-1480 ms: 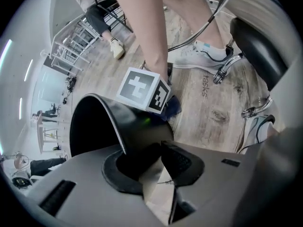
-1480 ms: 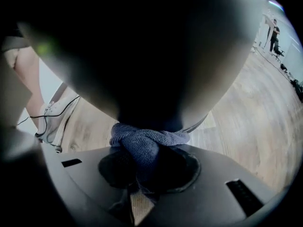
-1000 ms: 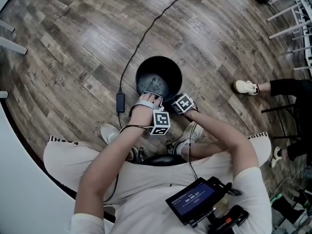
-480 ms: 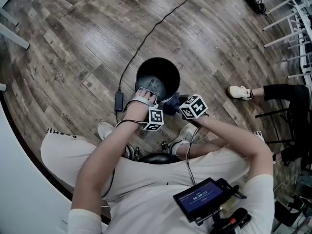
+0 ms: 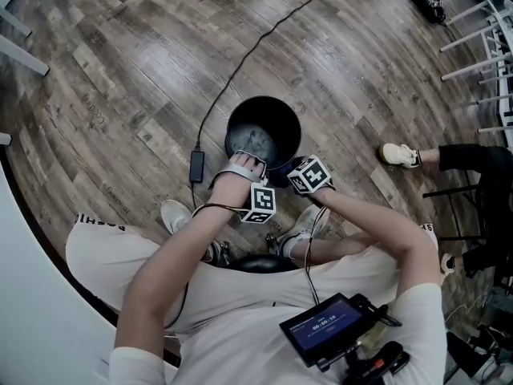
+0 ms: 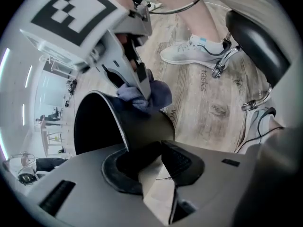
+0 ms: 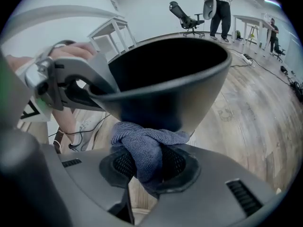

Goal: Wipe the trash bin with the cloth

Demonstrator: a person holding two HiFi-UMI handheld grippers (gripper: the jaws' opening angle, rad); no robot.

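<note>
The black trash bin (image 5: 263, 131) stands on the wood floor in front of my feet. My left gripper (image 5: 244, 162) straddles its near rim; in the left gripper view the bin wall (image 6: 137, 124) runs between the jaws of that gripper (image 6: 149, 157), which have just been closing and now clamp it. My right gripper (image 7: 144, 162) is shut on a blue-grey cloth (image 7: 142, 143) that is bunched against the bin's outer wall (image 7: 165, 89). From the left gripper view the cloth (image 6: 147, 94) sits on the wall just below the rim.
A black cable with a power brick (image 5: 197, 167) lies left of the bin. My shoes (image 5: 178, 215) and a stool base (image 6: 255, 37) are close behind it. Another person's shoe (image 5: 398, 155) and white chair legs (image 5: 481, 22) are at the right.
The right gripper with the cloth has risen along the bin's near outer side. The left hand has stayed at the rim.
</note>
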